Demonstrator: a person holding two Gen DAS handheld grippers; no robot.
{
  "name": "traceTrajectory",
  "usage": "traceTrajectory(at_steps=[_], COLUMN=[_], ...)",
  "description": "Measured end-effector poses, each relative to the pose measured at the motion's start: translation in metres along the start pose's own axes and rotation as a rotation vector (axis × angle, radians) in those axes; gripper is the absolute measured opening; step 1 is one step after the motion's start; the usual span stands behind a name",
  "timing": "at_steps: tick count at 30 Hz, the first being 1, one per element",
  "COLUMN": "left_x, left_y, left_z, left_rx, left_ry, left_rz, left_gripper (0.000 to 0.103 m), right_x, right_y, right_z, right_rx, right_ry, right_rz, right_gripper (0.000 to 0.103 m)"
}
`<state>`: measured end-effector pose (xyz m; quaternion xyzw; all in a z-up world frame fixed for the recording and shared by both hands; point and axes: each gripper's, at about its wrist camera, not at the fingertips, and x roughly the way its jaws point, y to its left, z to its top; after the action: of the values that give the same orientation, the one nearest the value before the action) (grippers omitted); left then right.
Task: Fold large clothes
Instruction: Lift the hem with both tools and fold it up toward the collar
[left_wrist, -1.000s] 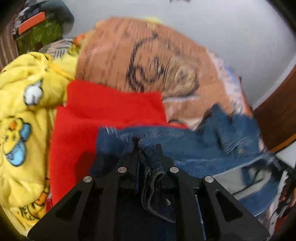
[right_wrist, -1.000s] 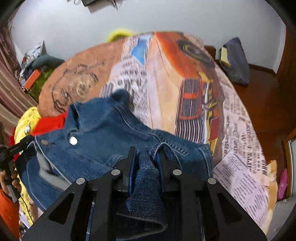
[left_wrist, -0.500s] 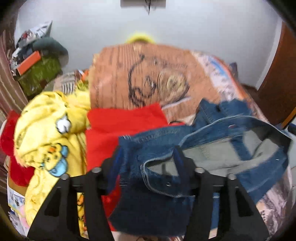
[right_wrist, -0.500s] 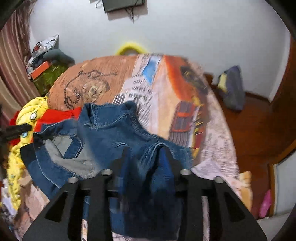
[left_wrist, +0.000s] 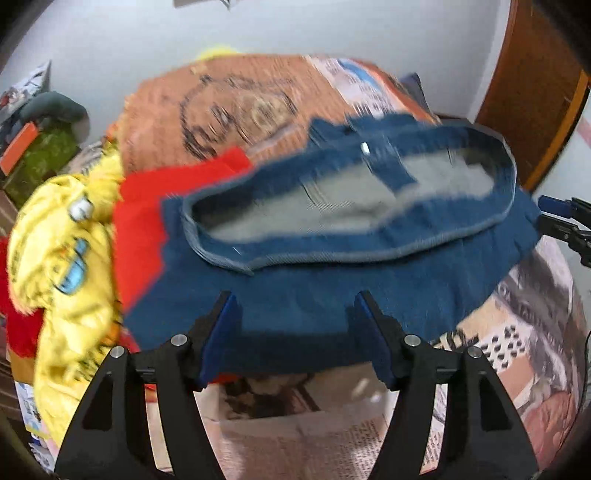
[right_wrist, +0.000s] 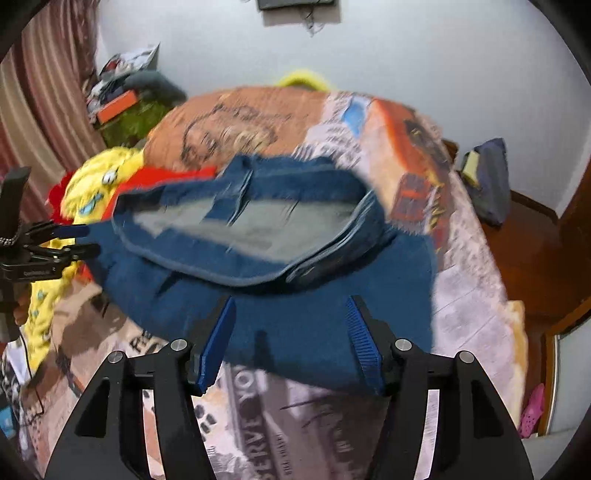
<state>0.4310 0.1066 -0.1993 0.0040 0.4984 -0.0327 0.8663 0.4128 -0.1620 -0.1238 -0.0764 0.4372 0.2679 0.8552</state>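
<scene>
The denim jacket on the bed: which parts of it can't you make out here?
- Denim jacket, left wrist view: motion blur smears its seams and button.
- Its near hem, right wrist view: partly behind the right gripper, whose jaws are opening.
- Its sleeves: not identifiable in either view.

Readable text is only on the printed bedspread (right_wrist: 258, 417), right wrist view: big letters "SERVE YO" run sideways on the grey patch near the bottom, and "PE" sits at the left edge by the denim jacket (right_wrist: 295, 332). Other newsprint-style print on the bedspread (left_wrist: 295, 443) is too blurred to read. White lettering on the left gripper (right_wrist: 70, 242): illegible.
</scene>
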Motion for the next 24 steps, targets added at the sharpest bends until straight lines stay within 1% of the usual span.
traceTrajectory(at_steps=[1,2,4,5,6,8,11,14,15,16,17,19,20,21,23,24], left_x=[0.009,0.013,0.023,0.027,0.032,0.046,0.061,0.077,0.084,0.090,0.091,0.085,0.079,0.069,0.047,0.036], left_y=[-0.003,-0.006,-0.009,-0.010,-0.010,-0.009,0.001,0.018,0.024,0.032,0.038,0.057,0.064,0.071,0.084,0.089], left_z=[-0.003,-0.004,-0.003,-0.001,0.002,0.009,0.029,0.061,0.075,0.090,0.102,0.127,0.134,0.141,0.146,0.145], left_rx=[-0.003,-0.005,-0.003,-0.002,-0.003,-0.011,-0.036,-0.075,-0.080,-0.092,-0.098,-0.127,-0.146,-0.167,-0.192,-0.194], left_ry=[0.018,0.019,0.001,-0.003,-0.002,0.009,0.018,0.040,0.044,0.048,0.043,-0.001,-0.021,-0.048,-0.103,-0.129], left_rz=[-0.004,0.004,0.035,0.035,0.034,0.029,0.005,0.021,0.060,0.144,0.209,0.290,0.303,0.308,0.288,0.273], left_gripper=[0.065,0.065,0.067,0.068,0.069,0.071,0.072,0.071,0.069,0.069,0.068,0.068,0.068,0.068,0.068,0.068], right_x=[0.008,0.018,0.030,0.040,0.043,0.056,0.068,0.083,0.089,0.094,0.099,0.102,0.100,0.097,0.083,0.077], right_y=[0.005,0.010,0.016,0.019,0.021,0.028,0.034,0.036,0.034,0.031,0.024,0.006,-0.007,-0.017,-0.038,-0.042], right_z=[-0.003,-0.005,-0.008,-0.007,-0.008,-0.001,0.011,0.034,0.044,0.055,0.069,0.088,0.095,0.100,0.104,0.103], right_rx=[-0.009,-0.019,-0.025,-0.026,-0.030,-0.056,-0.091,-0.111,-0.110,-0.104,-0.087,-0.025,0.020,0.059,0.135,0.148], right_ry=[0.017,0.035,0.055,0.061,0.060,0.050,0.040,0.052,0.056,0.058,0.060,0.040,0.029,0.022,-0.009,-0.024], right_rz=[0.006,0.006,0.006,0.006,0.002,-0.007,-0.031,-0.026,-0.036,-0.064,-0.105,-0.190,-0.224,-0.239,-0.219,-0.205], right_gripper=[0.058,0.058,0.058,0.059,0.062,0.075,0.077,0.076,0.076,0.076,0.076,0.076,0.076,0.076,0.076,0.076])
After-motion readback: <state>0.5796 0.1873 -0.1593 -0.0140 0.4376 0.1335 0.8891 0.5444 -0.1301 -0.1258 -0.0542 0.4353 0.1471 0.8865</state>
